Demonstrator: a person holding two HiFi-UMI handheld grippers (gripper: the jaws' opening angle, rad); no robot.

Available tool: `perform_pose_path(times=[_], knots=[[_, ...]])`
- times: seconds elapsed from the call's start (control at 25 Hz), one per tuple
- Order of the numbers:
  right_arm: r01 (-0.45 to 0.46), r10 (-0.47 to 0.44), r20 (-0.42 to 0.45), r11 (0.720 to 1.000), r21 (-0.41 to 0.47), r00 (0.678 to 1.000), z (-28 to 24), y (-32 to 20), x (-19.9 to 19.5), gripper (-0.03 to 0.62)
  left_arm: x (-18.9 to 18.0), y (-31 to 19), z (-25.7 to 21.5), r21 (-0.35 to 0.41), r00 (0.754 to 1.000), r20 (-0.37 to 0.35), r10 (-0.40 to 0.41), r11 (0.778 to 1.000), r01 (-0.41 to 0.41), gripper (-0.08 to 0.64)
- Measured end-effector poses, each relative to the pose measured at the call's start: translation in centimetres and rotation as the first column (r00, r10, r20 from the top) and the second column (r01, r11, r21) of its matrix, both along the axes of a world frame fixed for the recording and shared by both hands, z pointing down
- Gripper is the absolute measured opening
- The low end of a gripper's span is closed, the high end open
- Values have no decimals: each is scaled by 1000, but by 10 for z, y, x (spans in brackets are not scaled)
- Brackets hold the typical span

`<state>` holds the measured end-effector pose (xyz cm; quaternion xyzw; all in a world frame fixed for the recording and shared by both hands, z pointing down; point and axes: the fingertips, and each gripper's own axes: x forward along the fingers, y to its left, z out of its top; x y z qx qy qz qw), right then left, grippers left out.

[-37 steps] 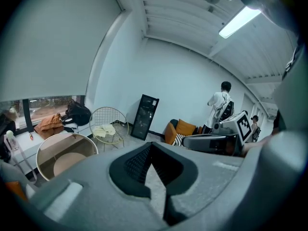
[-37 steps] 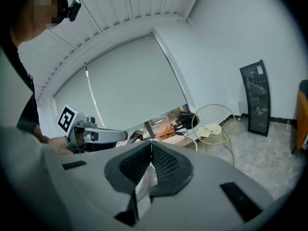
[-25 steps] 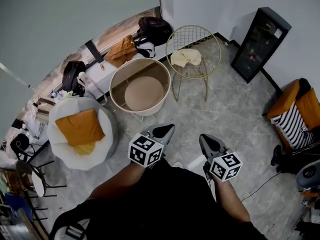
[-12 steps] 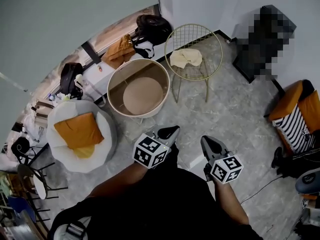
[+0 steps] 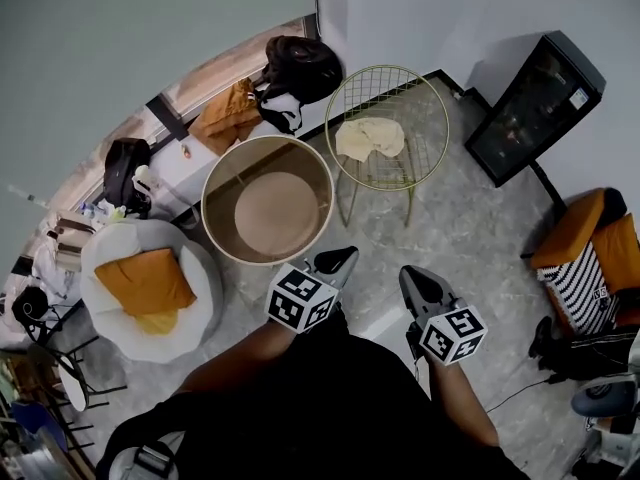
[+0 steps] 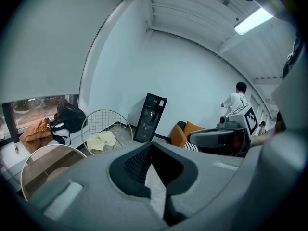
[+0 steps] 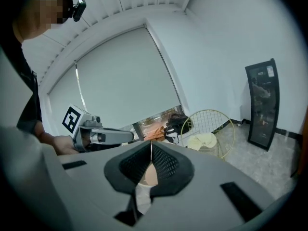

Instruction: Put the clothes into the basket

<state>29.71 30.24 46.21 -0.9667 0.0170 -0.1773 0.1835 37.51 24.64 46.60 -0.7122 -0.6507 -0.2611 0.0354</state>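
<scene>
Since a second ago the round beige basket [image 5: 228,171] has drawn closer and larger in the head view. The round gold wire chair [image 5: 432,118] behind it has shifted with it, while both grippers show at much the same spot in that view. The left gripper [image 5: 342,258] is clenched: its own view shows the two dark pads meeting at the tip with nothing caught between them. In the head view its tip lies near the basket's near rim. The right gripper [image 5: 410,276] is likewise pressed together and holds nothing. It sits beside the left one, apart from it and a little further from the basket, and both point forward over the grey stone-patterned floor [image 5: 470,228]. The crumpled pale yellow cloth [image 5: 368,138] lies on the seat of the wire chair, which stands just beside the basket on its far right. An orange garment [image 5: 228,113] lies bunched on the window ledge [image 5: 190,158] beyond the basket, beside a black backpack [image 5: 300,66]. To the left of the basket stands a white round seat [image 5: 205,288] with an orange cushion [image 5: 148,280] lying on it. A tall black glass-fronted cabinet [image 5: 540,93] stands against the wall at the right, well apart from the basket.
</scene>
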Motion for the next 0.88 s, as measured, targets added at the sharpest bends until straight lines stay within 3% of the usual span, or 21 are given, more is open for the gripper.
perform_pose_path(times=[0.36,0.88], knots=[[-16,16,17,1000,-21,1000,-4,40,91,17,90,43,-5,-28,1000,0,23,999,-23,0],[-13,13,35,1000,14,999,12,116,143,17,136,102,11,9,1000,14,-3,1000,3,0]])
